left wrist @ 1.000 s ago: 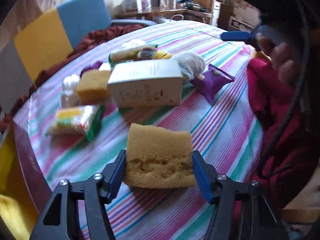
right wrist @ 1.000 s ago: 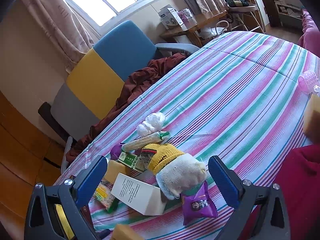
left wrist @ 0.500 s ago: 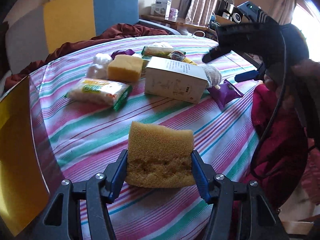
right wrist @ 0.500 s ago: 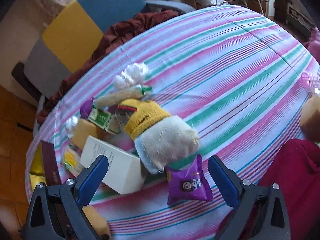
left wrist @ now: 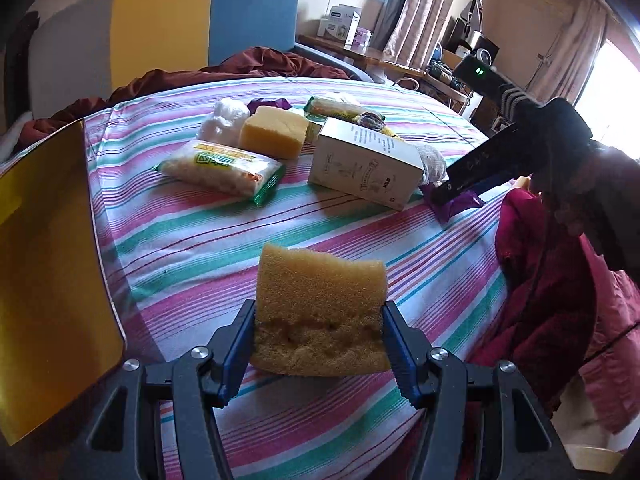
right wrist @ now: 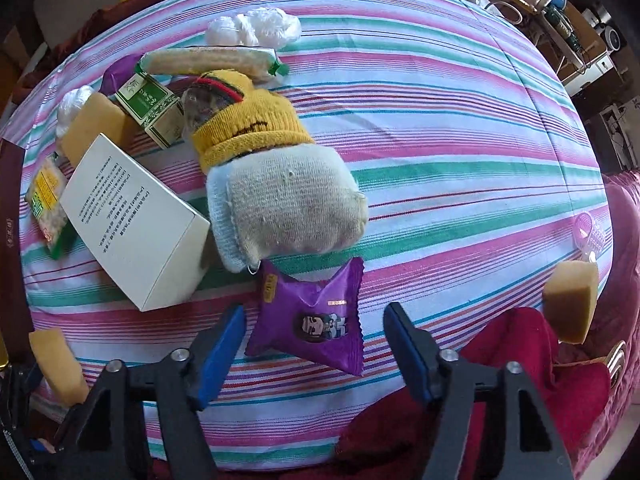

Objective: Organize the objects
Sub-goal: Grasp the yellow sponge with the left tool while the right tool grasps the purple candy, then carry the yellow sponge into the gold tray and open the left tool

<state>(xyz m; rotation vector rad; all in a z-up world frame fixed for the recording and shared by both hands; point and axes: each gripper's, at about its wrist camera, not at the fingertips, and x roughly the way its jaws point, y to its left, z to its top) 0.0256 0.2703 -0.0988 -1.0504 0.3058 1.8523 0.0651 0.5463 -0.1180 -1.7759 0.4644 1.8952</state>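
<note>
Right tool [right wrist: 314,334] nearer purple packet [right wrist: 310,318]

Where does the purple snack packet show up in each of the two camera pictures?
Left wrist view: purple snack packet at right, mostly hidden behind the right gripper.
Right wrist view: purple snack packet low centre, between the open jaws.
Shared landmark: white box beside it.

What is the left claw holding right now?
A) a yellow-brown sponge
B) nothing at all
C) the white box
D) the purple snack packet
A: in the left wrist view, the left claw has its blue pads pressed against both sides of a yellow-brown sponge, held above the striped tablecloth.
</note>
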